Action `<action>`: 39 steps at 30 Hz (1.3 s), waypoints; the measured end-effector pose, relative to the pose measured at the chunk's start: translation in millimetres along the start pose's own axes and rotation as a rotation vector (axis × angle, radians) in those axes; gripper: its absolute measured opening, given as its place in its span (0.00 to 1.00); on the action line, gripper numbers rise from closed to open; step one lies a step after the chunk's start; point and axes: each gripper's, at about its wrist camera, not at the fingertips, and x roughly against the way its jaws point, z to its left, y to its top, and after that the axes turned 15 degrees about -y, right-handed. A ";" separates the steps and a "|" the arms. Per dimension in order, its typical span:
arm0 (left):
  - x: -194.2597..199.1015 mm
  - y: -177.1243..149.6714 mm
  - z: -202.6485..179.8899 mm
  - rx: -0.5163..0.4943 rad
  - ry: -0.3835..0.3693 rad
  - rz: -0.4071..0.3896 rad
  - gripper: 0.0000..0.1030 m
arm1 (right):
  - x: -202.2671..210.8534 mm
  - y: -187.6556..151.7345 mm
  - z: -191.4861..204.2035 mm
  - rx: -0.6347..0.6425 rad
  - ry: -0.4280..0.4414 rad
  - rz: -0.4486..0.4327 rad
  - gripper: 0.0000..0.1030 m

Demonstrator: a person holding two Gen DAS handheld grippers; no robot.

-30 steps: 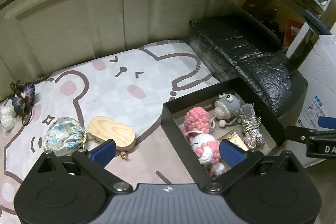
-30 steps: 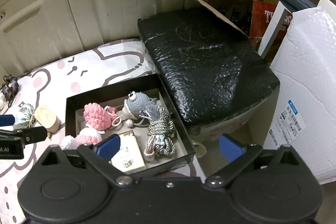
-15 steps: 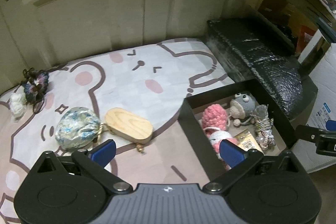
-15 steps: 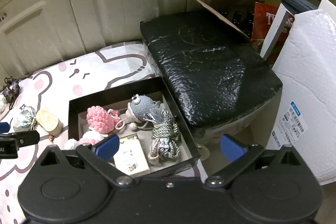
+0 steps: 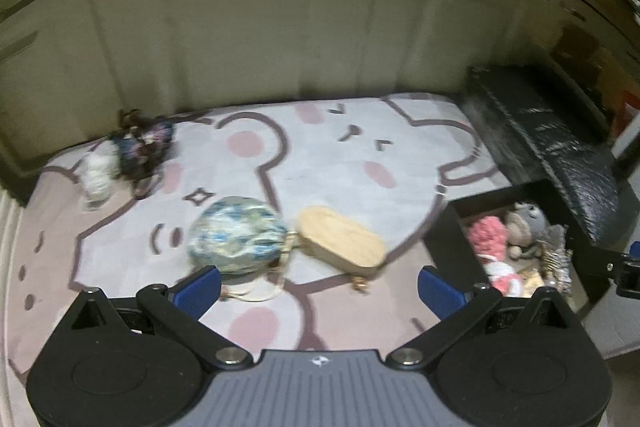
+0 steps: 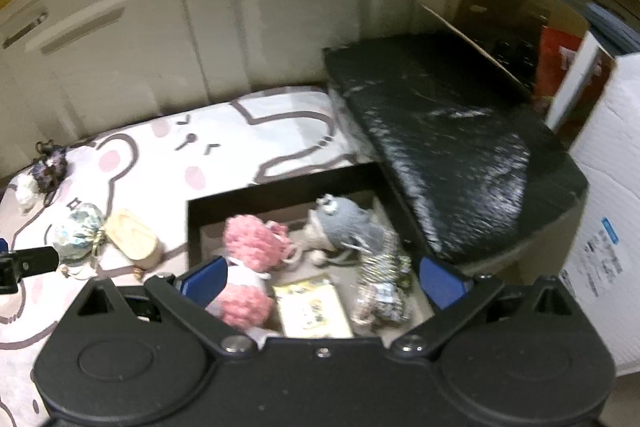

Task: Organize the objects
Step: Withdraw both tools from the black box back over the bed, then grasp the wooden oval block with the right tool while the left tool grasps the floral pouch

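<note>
Pouch and wooden oval are what the left gripper (image 5: 319, 287) is lined up on, its blue fingers spread wide with nothing between them, hovering above the cartoon-printed mat (image 5: 320, 155). Just ahead of the left finger lies the blue-and-white patterned pouch (image 5: 237, 235), a soft, crinkled, roundish bundle with a pale cord trailing toward the gripper. Beside it, ahead and slightly right of the gripper's centre, lies the wooden oval (image 5: 340, 241), pale, flat and smooth, its long axis running diagonally from far-left to near-right, with a small metal charm at its near end. The two appear to touch or nearly touch where the cord bunches; blur keeps me from saying which. I'd judge either one a short reach forward and down for this hand.

Farther out to the left, near the cabinet doors, sit a dark frilly fabric piece (image 5: 140, 145) and a small white object (image 5: 96, 175), side by side.

The right gripper (image 6: 323, 283) is also spread and empty, and it hangs over the black box (image 6: 280, 193), which already holds a pink knitted toy (image 6: 252, 239), a grey knitted figure (image 6: 348, 223), a small printed card (image 6: 312, 307) and a silvery bundle (image 6: 380, 287). From there the loose pieces lie well off to its left, so the left hand is plainly the nearer one.
</note>
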 end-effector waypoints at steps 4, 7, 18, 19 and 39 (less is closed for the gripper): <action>10.6 -0.7 18.8 0.035 0.020 -0.018 1.00 | 4.7 3.3 17.1 0.021 0.030 -0.015 1.00; 17.8 -1.0 30.2 0.057 0.033 -0.034 1.00 | 8.8 6.1 31.4 0.030 0.053 -0.028 1.00; 37.3 -4.4 64.9 0.092 0.066 -0.077 1.00 | 26.5 14.2 85.4 0.092 0.132 -0.099 1.00; 38.6 -4.0 68.4 0.097 0.069 -0.082 1.00 | 27.3 15.1 89.7 0.099 0.137 -0.107 1.00; 33.5 -3.0 119.8 0.204 0.109 -0.116 1.00 | 0.3 11.3 171.2 0.268 0.207 -0.226 1.00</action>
